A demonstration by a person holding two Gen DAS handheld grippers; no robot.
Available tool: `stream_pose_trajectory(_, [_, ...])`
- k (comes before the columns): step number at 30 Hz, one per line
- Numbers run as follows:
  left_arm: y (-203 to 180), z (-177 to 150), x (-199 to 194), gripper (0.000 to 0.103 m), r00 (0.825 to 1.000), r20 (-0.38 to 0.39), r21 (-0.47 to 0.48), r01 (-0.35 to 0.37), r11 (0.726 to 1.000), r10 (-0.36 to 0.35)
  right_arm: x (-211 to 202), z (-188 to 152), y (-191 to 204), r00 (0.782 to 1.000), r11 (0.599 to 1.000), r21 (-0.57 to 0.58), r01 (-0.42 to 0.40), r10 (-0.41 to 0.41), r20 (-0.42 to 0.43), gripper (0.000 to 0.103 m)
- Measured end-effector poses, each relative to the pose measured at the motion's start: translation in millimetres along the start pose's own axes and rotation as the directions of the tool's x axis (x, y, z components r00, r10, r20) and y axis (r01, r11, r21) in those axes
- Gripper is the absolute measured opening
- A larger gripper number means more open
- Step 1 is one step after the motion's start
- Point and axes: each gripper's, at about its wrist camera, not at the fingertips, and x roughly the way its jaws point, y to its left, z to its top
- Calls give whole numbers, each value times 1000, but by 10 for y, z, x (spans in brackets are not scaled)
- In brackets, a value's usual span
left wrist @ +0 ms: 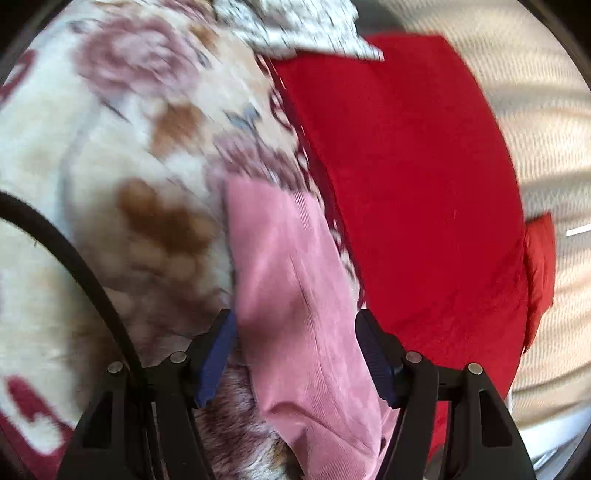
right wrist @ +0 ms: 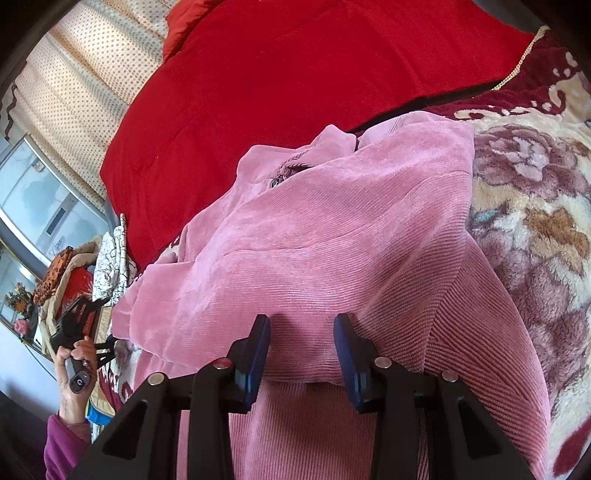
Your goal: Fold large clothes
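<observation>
Lying across a floral plush blanket on the bed, the pink corduroy garment sits bunched in a thick heap, collar and a dark button near the top of the right wrist view. Red quilt lies just behind it, touching its far edge.

Right gripper: jaws partly apart, blue pads on either side of a raised fold of the pink corduroy; fabric fills the gap and bulges between them, pads look pressed against it, so it grips the fold.

Left gripper: jaws wider apart, a strip of the pink garment runs between them. Left pad sits just at the fabric edge, right pad has a small gap showing, so no firm clamp visible. View is motion-blurred. Red quilt sits to the right of the strip, floral blanket to the left, a white patterned cloth at the top edge. A black cable crosses the lower left.

In the right wrist view, the person's left hand holds the other gripper's handle at far left, purple sleeve below. Dotted curtain and a window behind, cluttered items under it.
</observation>
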Motion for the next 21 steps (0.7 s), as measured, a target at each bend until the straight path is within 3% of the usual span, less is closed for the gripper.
stream_pose_trajectory(2, [-76, -20, 147, 66, 999, -40, 36, -13, 999, 15, 2, -6, 7, 1000, 1000, -3, 1, -1, 1, 40])
stream_pose_trajectory(5, [-129, -52, 261, 35, 997, -62, 81, -29, 996, 34, -1, -14, 10, 1000, 1000, -8, 1, -1, 4, 40])
stream_pose_trajectory(6, [-132, -46, 288, 18, 997, -69, 85, -23, 996, 29, 0, -14, 13, 1000, 1000, -10, 1, -1, 4, 40])
stream_pose_trajectory(7, [-133, -44, 302, 9, 997, -74, 92, -14, 996, 21, -3, -18, 10, 1000, 1000, -12, 1, -1, 5, 40])
stream_pose_trajectory(10, [-214, -63, 227, 5, 999, -48, 127, 5, 992, 1, -3, -18, 13, 1000, 1000, -17, 2, -2, 9, 40])
stream_pose_trajectory(14, [-585, -251, -42, 3, 999, 16, 292, 33, 956, -40, -8, -19, 22, 1000, 1000, -22, 3, -2, 13, 40])
stream_pose_trajectory(17, [-929, -491, -363, 3, 992, 47, 423, 84, 902, -114, -13, -18, 8, 1000, 1000, -12, -4, 4, 12, 40])
stream_pose_trajectory(21, [-1453, -956, -888, 3, 970, 91, 608, 126, 784, -226, -16, -22, 4, 1000, 1000, -14, -4, 4, 13, 40])
